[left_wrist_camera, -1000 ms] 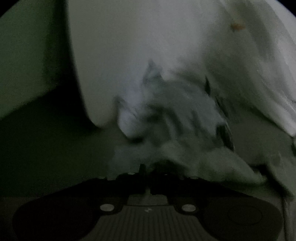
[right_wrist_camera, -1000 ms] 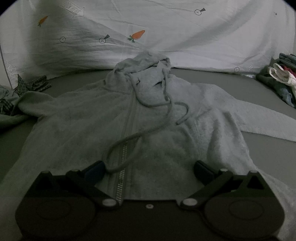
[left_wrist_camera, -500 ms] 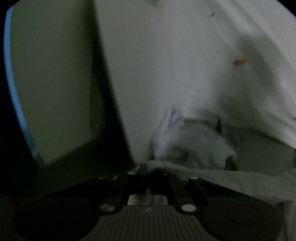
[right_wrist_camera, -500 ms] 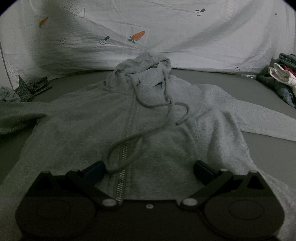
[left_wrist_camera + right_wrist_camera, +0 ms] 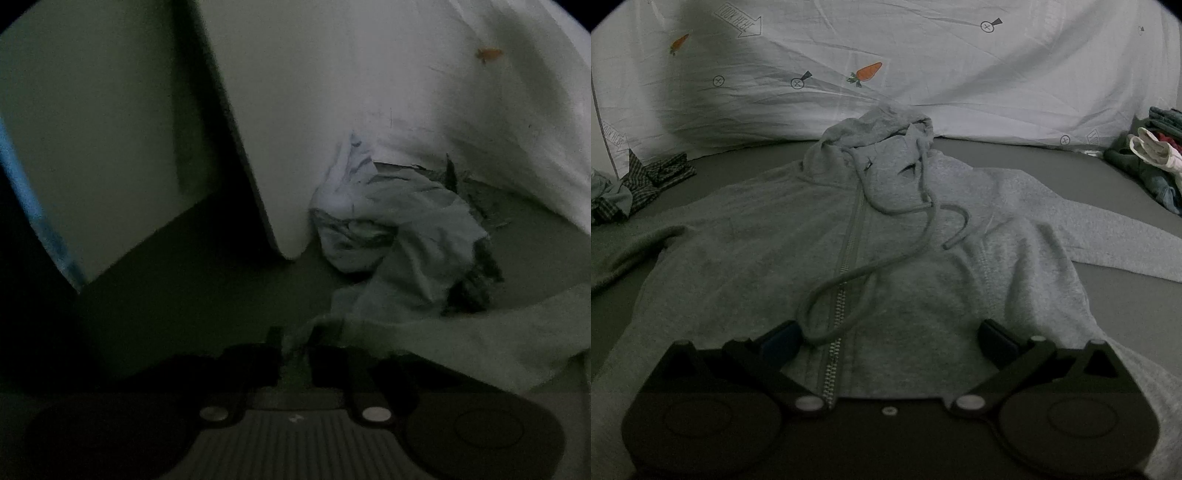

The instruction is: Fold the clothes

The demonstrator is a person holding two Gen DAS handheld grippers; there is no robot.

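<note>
Opening now at the left gripper (image 5: 295, 345): jaws clamped tight a moment ago, now parted a little, with the cuff end of the hoodie's left sleeve (image 5: 461, 343) lying between them and seemingly no longer pinched (too dark to be sure of contact). Sleeve, bunched and lifted earlier, now drawn out flatter to the hoodie's side. Likely meaning: spreading step done on this side, release under way, folding proper not yet begun.

Wide open at the right gripper (image 5: 886, 339), holding nothing, hovering just above the lower front of the grey hoodie (image 5: 905, 258), unchanged from a second ago. Zipper (image 5: 836, 321) running between the fingers, looped drawstring (image 5: 871, 273) just ahead.

Further out: hoodie laid face up on the dark bed surface (image 5: 1126, 299), hood towards the carrot-print white sheet (image 5: 960, 74), right sleeve stretched outward. Crumpled pale garment (image 5: 388, 221) beyond the left cuff, striped cloth (image 5: 646, 181) beside it, and a heap of clothes (image 5: 1152, 162) at the far right edge.
</note>
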